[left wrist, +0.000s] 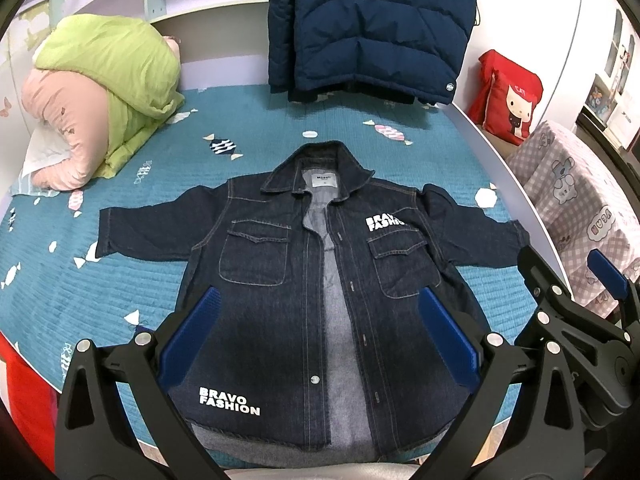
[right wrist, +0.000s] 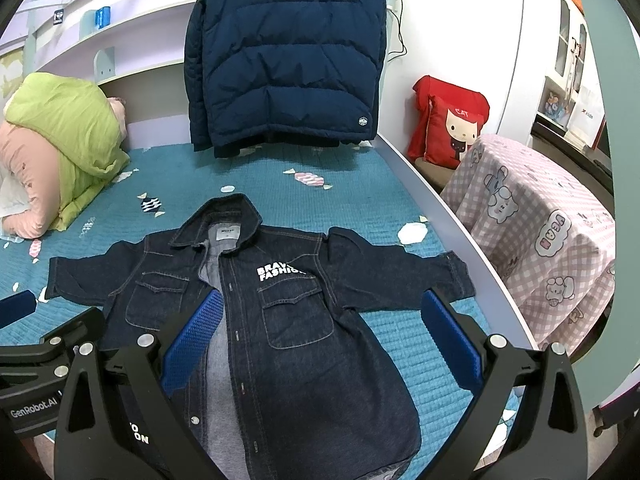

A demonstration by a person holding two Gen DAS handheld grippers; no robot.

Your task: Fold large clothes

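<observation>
A child's bedroom: candy-print bedspread (left wrist: 248,120), bundled quilt (left wrist: 120,80), cartoon cushion (right wrist: 452,128).

The left gripper (left wrist: 318,332) is hovering with its blue-padded fingers (left wrist: 192,336) spread wide apart, gripping nothing. Just beside it, the right gripper (right wrist: 320,340) is hanging level, likewise gaping wide and holding nothing.

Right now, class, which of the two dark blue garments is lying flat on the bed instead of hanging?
The denim jacket, spread open on the teal bedspread with both sleeves out. The puffer jacket hangs at the bed's far end.
</observation>
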